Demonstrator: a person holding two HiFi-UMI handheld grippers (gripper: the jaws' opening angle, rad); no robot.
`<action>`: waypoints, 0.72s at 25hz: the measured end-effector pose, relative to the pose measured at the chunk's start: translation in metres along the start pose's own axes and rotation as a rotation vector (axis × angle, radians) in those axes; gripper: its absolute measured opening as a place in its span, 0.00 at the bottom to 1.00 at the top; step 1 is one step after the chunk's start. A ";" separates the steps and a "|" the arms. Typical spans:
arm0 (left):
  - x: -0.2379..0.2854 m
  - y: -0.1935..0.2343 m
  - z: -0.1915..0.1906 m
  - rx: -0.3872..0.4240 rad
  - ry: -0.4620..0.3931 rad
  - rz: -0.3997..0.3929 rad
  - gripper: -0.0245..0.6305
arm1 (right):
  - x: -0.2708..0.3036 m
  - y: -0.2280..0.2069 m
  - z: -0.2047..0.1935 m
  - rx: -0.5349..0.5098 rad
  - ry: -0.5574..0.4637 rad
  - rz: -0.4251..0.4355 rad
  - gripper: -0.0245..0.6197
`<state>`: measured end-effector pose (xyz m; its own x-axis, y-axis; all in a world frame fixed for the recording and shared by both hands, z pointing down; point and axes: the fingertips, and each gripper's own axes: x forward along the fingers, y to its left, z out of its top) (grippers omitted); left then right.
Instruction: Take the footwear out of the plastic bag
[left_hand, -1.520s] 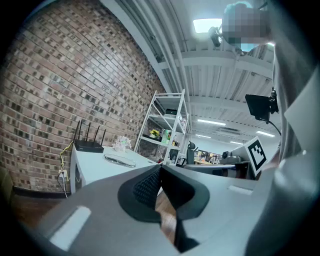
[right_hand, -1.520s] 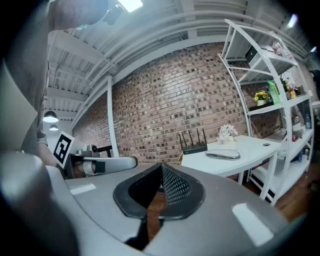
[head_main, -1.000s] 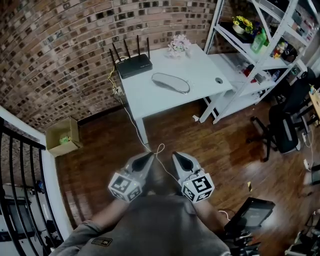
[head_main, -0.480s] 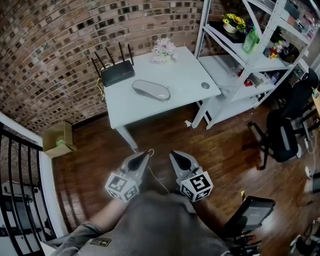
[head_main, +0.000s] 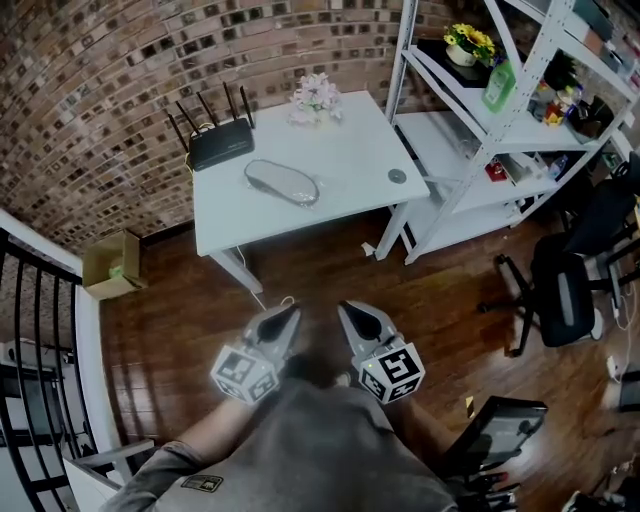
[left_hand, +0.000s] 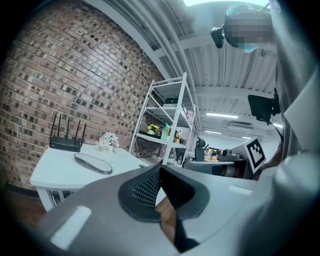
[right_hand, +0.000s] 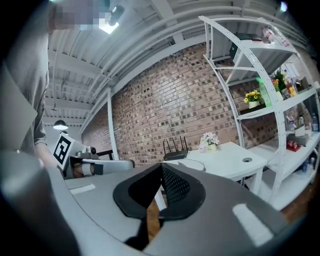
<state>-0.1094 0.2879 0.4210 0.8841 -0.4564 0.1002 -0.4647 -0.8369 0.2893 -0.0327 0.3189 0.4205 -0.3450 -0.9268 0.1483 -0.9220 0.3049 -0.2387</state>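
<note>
A flat oval clear plastic bag (head_main: 281, 183) with something grey inside lies on the white table (head_main: 340, 150) by the brick wall; what it holds cannot be made out. The bag (left_hand: 93, 163) also shows in the left gripper view, and as a thin shape (right_hand: 192, 163) in the right gripper view. My left gripper (head_main: 290, 312) and right gripper (head_main: 347, 308) are held side by side in front of my body over the wooden floor, well short of the table. Both are shut and empty, jaws touching in the left gripper view (left_hand: 160, 172) and the right (right_hand: 161, 170).
A black router (head_main: 221, 143) and a small pot of flowers (head_main: 316, 97) stand at the table's back. A white shelf rack (head_main: 480, 120) stands to the right and an office chair (head_main: 565, 290) beyond it. A cardboard box (head_main: 108, 265) and black railing (head_main: 30, 330) are at left. A cable (head_main: 275, 300) lies on the floor.
The table and shelf rack have slid leftward in the head view as I walked. Both grippers keep their place in front of my body and stay shut.
</note>
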 end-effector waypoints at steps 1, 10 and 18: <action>0.005 0.000 0.001 0.001 0.003 0.003 0.04 | 0.001 -0.005 0.002 0.004 -0.002 0.002 0.05; 0.058 0.038 0.010 -0.008 0.007 0.024 0.04 | 0.046 -0.051 0.012 0.016 0.016 0.015 0.05; 0.115 0.109 0.030 -0.015 0.001 0.031 0.04 | 0.123 -0.098 0.032 -0.006 0.038 0.010 0.05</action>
<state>-0.0597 0.1348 0.4358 0.8693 -0.4818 0.1106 -0.4914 -0.8175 0.3003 0.0208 0.1683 0.4314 -0.3602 -0.9148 0.1829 -0.9196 0.3152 -0.2344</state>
